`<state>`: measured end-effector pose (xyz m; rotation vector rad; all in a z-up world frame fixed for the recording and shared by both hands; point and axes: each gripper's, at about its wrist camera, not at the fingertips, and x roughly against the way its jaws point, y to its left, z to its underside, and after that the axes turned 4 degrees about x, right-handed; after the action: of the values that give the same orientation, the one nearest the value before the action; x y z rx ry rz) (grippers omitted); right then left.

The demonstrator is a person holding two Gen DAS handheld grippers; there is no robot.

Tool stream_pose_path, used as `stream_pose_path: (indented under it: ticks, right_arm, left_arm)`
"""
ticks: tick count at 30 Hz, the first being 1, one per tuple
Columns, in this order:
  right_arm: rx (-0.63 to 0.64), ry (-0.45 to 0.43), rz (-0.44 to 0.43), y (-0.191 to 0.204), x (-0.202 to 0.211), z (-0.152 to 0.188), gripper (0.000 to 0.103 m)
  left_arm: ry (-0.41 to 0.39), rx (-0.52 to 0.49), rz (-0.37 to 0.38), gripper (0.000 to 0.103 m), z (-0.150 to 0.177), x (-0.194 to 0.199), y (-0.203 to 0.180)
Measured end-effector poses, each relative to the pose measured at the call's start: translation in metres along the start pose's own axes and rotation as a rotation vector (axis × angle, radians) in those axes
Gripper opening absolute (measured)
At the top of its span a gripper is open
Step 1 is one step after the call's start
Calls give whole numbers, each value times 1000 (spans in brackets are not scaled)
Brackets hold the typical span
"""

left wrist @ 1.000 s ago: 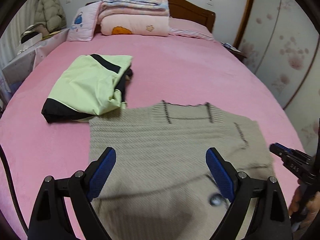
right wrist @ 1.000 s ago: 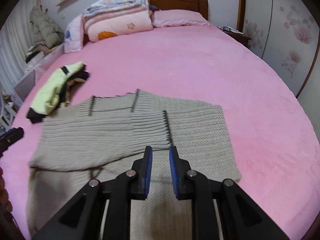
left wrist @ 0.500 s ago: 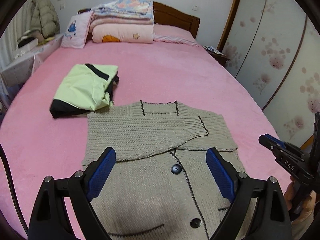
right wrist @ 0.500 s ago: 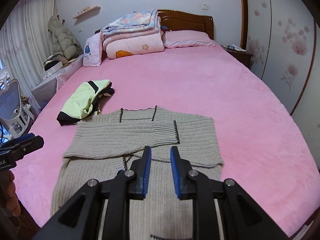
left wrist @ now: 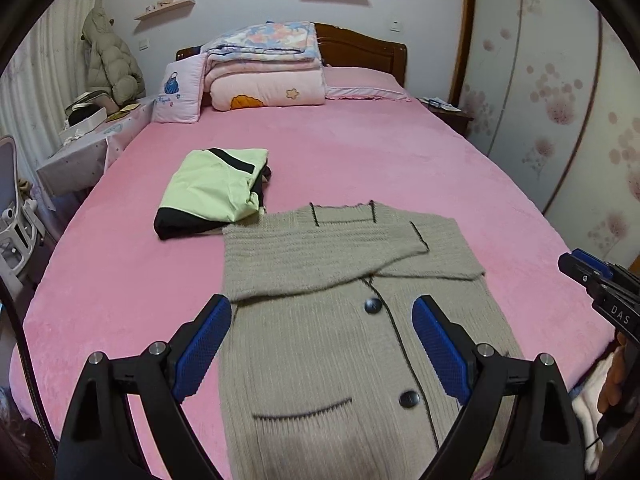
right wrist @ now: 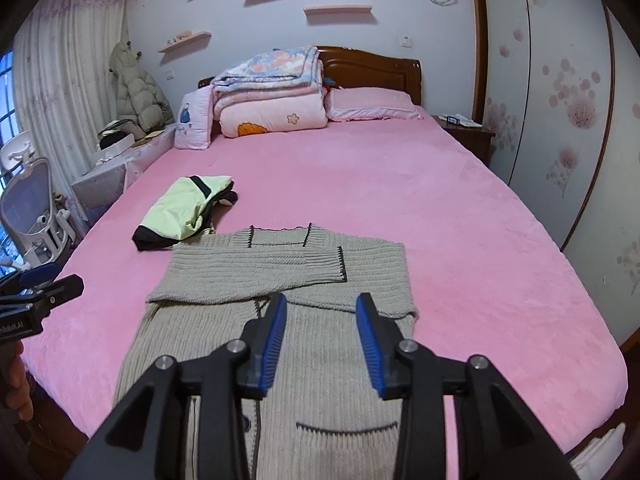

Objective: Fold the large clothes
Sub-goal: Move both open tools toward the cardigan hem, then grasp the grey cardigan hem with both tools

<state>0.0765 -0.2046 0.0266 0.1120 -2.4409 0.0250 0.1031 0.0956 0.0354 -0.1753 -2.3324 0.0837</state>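
A grey knit cardigan [left wrist: 352, 320] with dark buttons and trim lies flat on the pink bed [left wrist: 360, 152], both sleeves folded across its chest. It also shows in the right wrist view [right wrist: 304, 344]. My left gripper [left wrist: 322, 344] is open and empty, held above the cardigan's lower half. My right gripper [right wrist: 322, 340] is open and empty, above the cardigan's middle. The right gripper also shows at the right edge of the left wrist view [left wrist: 600, 284], and the left gripper at the left edge of the right wrist view [right wrist: 36, 288].
A folded light-green and black garment [left wrist: 212, 192] lies on the bed just left of the cardigan's collar. Folded quilts [left wrist: 264, 76] and pillows [left wrist: 180, 92] sit by the headboard. A cluttered side table [left wrist: 92, 136] and a chair [right wrist: 32, 208] stand left of the bed.
Both grippers have pulled back and risen away from the cardigan. The right gripper's jaws have opened from nearly shut. The sleeves now lie folded across the chest.
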Motion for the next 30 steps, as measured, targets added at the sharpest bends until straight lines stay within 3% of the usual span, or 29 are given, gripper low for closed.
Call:
stream_pose_path:
  ticks: [9,15,17,22,30]
  right_arm:
    - [33,-60,-11,-12,40,55,39]
    - [54,-90,9,-25,54,100,58]
    - [56,-69,12,-33,50,118,63]
    - [36,51,22,-54,26,164,64]
    - [-50,244,-13,-95,-13,218,64]
  left_arm:
    - [19,27,-2,91,66,18,13]
    - [-24,-6,-57,91,119,20,28]
    - [13,-9,-71,91,144,10,38]
    - [148,38,-78,91,197,-24,71]
    - [315,142,-42,91,252,-69,113]
